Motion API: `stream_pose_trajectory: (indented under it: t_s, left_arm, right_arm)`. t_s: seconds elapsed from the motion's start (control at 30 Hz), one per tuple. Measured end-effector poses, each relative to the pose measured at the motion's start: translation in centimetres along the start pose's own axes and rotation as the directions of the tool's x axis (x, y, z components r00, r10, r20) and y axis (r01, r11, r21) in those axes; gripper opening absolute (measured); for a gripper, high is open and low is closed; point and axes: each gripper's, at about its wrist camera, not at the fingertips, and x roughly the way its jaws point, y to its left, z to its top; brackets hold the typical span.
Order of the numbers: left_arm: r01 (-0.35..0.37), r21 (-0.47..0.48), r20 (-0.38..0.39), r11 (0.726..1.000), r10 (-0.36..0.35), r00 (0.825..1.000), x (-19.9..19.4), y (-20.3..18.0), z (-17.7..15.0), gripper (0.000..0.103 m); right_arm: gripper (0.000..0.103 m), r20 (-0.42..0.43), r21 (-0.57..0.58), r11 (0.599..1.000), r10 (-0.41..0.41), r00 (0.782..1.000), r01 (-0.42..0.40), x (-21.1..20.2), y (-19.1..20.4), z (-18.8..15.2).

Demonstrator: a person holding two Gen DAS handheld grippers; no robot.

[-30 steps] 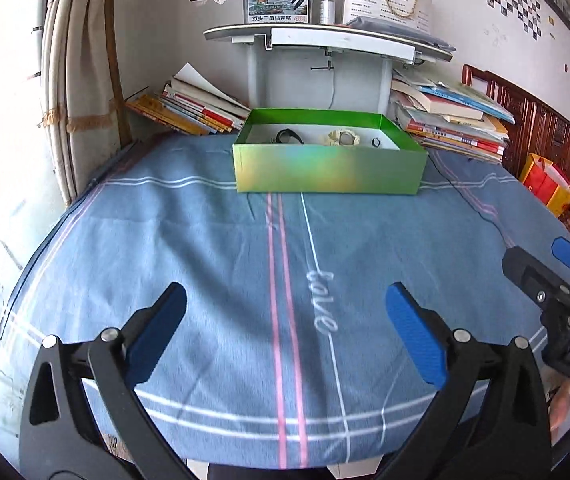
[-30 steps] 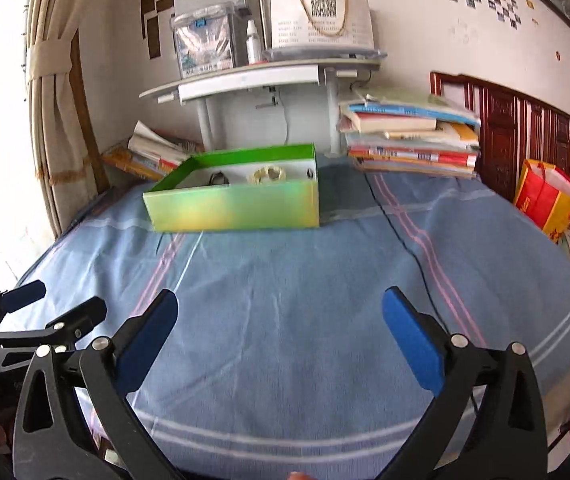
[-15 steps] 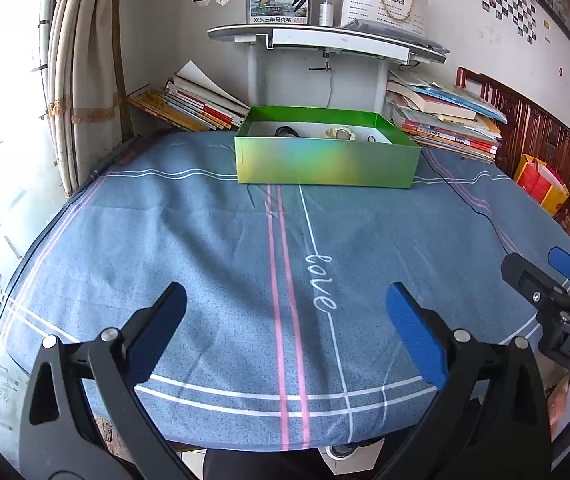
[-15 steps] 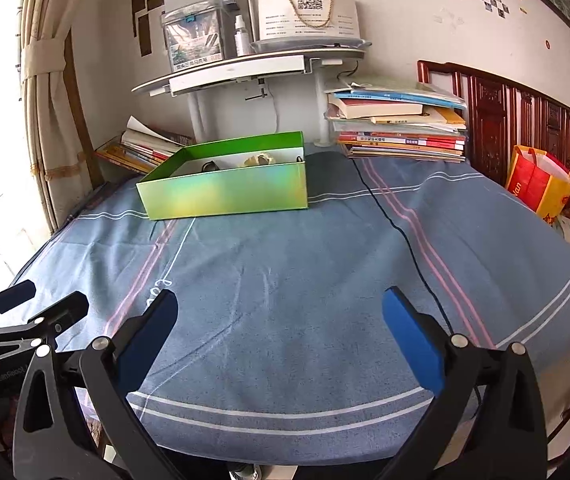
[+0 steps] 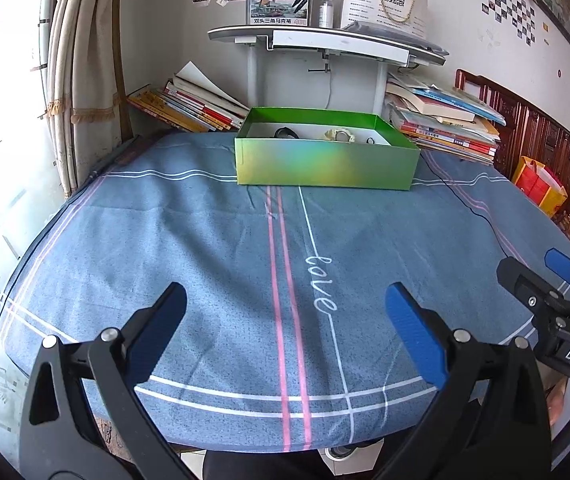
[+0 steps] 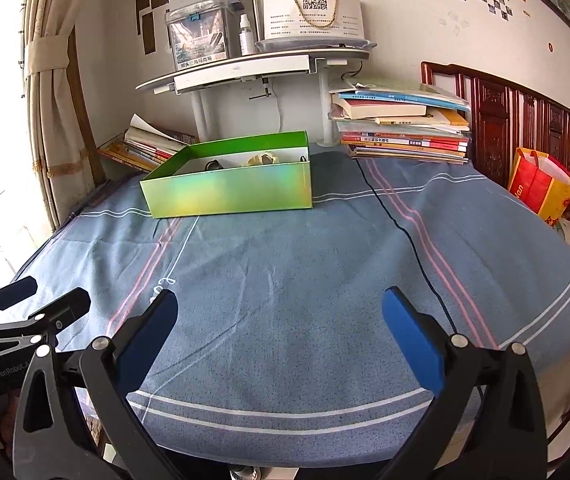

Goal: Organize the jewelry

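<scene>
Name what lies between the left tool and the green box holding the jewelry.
Only bare blue tablecloth, with its pink stripes and the word "love", lies between the left tool and the green box; the left wrist view shows this.

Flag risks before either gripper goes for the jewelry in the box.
1. The jewelry sits low behind the box walls; open fingers could catch the rim and shove the box.
2. A black cable crosses the cloth ahead of the right gripper; it could snag.
</scene>
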Motion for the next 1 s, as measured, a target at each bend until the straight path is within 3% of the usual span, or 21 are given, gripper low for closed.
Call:
stream_pose_trajectory:
  t_s: [1.0]
  left_arm:
    - [-0.01,0.013,-0.018,1.0,0.01,1.0,0.3,-0.19,0.16,0.099]
  right_arm:
    - [0.1,-0.002,-0.017,1.0,0.008,1.0,-0.008,0.01,0.49,-0.17]
